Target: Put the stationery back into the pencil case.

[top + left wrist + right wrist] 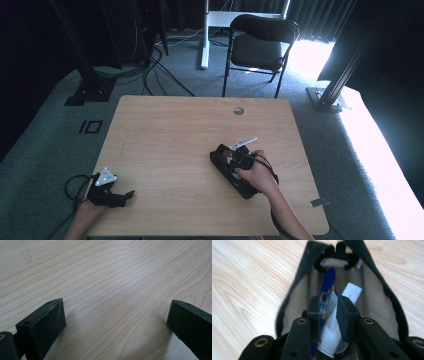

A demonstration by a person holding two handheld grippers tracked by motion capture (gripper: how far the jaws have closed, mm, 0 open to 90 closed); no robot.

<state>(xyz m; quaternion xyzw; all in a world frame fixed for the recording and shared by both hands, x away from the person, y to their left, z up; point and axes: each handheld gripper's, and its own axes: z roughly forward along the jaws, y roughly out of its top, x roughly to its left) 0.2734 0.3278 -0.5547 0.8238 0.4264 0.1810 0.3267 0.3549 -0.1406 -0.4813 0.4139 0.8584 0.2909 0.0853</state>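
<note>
High view: open black pouch [235, 170] right of centre on the table [165, 135], right gripper [239, 161] inside it; left gripper [125, 196] idle at the near-left edge.

Left gripper view: jaws spread wide, empty.

Right gripper view: jaws close around a blue pen [325, 297] beside white items [332, 327] — grip uncertain. Pen looks light, stiff, slippery — hold mid-barrel; pouch soft.

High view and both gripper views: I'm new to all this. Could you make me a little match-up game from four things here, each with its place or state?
Things:
1. blue pen
2. black pouch
3. left gripper
4. folding chair

Places or states:
A. on the floor beyond the table's far edge
B. lying open on the table
C. between the jaws of the right gripper
D. jaws wide apart over bare wood

Pairs: 1-C, 2-B, 3-D, 4-A
</note>
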